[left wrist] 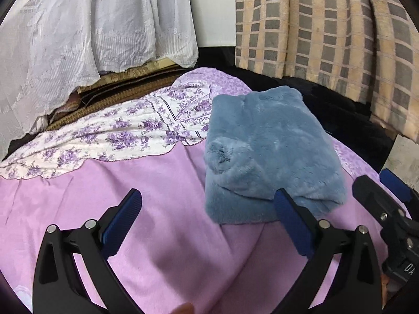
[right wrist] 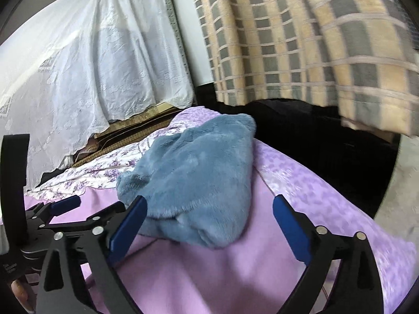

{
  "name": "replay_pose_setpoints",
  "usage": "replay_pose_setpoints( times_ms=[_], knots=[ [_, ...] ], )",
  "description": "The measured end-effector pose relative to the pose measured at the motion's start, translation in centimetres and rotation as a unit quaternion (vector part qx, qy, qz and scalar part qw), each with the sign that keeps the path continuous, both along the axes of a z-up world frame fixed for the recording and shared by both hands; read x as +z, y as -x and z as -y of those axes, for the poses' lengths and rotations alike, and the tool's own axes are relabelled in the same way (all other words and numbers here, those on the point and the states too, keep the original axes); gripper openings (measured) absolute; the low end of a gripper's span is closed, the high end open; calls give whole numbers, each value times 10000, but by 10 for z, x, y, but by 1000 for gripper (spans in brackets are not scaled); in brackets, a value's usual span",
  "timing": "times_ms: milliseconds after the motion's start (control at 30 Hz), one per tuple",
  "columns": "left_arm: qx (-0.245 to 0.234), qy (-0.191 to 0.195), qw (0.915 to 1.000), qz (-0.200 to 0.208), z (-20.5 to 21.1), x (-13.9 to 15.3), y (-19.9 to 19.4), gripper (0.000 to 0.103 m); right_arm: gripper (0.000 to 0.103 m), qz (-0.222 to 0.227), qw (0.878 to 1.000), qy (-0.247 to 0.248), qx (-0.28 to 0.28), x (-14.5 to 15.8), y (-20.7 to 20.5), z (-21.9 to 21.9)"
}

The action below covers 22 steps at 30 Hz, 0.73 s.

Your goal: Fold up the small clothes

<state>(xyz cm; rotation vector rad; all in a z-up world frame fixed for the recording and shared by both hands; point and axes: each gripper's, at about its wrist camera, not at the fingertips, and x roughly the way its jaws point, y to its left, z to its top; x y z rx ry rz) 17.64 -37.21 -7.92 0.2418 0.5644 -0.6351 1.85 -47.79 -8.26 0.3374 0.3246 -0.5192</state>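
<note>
A folded blue fluffy garment lies in a thick bundle on the pink bedspread. My left gripper is open just in front of the bundle's near left corner, and its right finger overlaps the garment's edge in the picture. In the right wrist view the garment sits between and beyond the wide-apart fingers of my open right gripper, whose pads do not press on it. The right gripper also shows at the left view's right edge. The left gripper shows at the right view's left edge.
A white cloth with purple flowers lies on the bed behind the garment. A white lace curtain and a checked beige-grey curtain hang at the back. Woven mats and dark furniture border the bed.
</note>
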Motion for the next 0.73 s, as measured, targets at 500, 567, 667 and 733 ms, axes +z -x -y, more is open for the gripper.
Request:
replay_pose_setpoints(
  times_ms=[500,567,667,733],
  knots=[
    [-286,228,9986,392,-16,23,36,98,99,-60,9996,-263,-82,-2,26,-9],
    [-233,266,9992,198,-18,22,33,98,99,-65,9995,-281,-82,-2,27,-8],
    [-144,248,9994,212,-19,20,34,98,99,-65,9997,-242,-57,-1,28,-12],
    [-133,218,9994,243,-19,20,36,98,99,-70,9998,-205,-47,0,29,-14]
  ],
)
